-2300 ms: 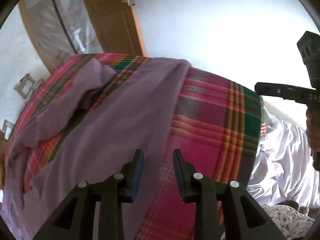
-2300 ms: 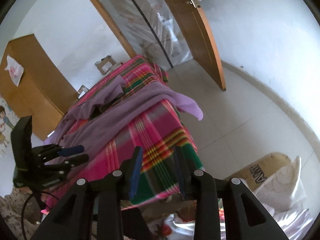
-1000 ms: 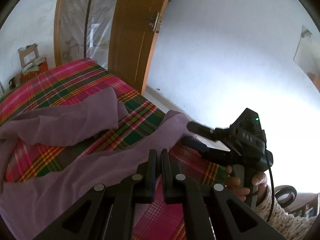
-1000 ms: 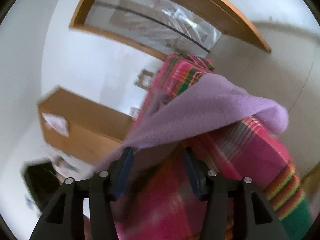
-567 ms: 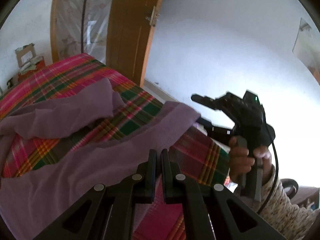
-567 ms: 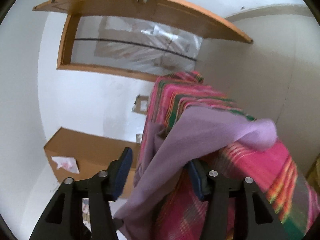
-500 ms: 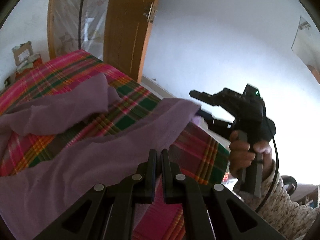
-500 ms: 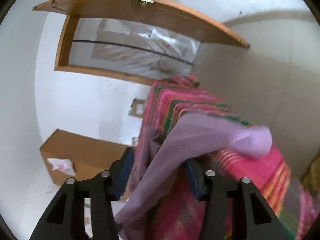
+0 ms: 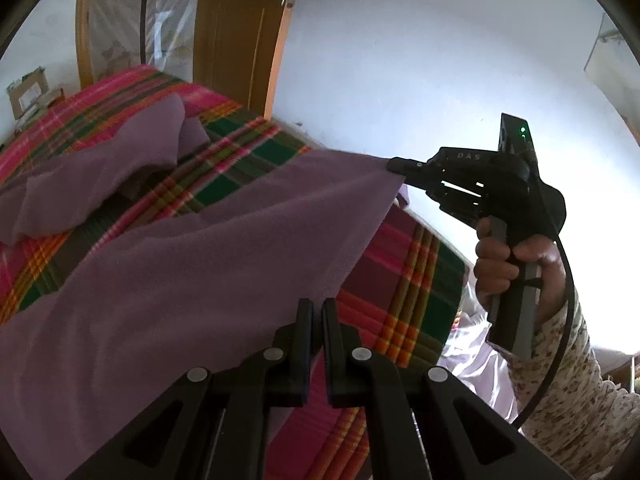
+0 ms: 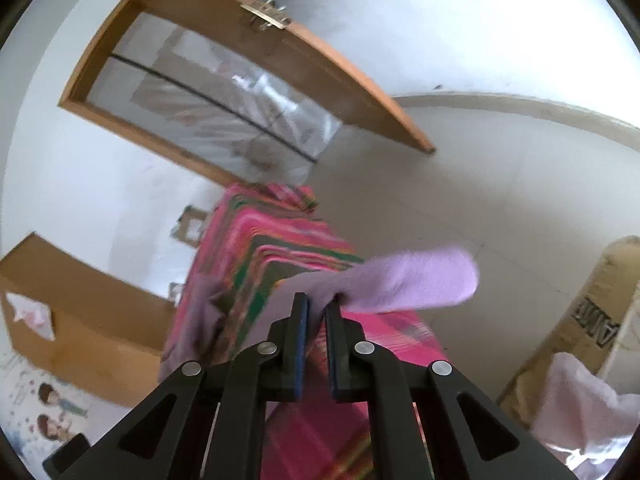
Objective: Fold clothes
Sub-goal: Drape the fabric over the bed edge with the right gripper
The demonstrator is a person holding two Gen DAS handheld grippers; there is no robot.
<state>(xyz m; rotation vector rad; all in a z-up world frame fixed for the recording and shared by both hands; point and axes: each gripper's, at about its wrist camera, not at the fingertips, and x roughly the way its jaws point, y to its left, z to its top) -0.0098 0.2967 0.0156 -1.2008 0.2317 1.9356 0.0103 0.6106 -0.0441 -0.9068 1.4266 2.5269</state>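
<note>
Purple garment point(image 9: 192, 264) is lying spread across the plaid-covered bed point(image 9: 404, 280), one end hanging off the far corner. Step in hand: securing both edge grips before a fold. Left gripper point(image 9: 316, 312) is pinching the near hem. Right gripper point(image 10: 316, 308) is closing on the far corner, cloth between its jaws. Next move probably needs a synchronized lift, cloth taut.

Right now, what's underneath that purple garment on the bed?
The purple garment lies on a pink, green and orange plaid bedcover, which shows beside it and between its folds. Whatever sits beneath the covered stretch, and under the bedcover itself, is hidden.
</note>
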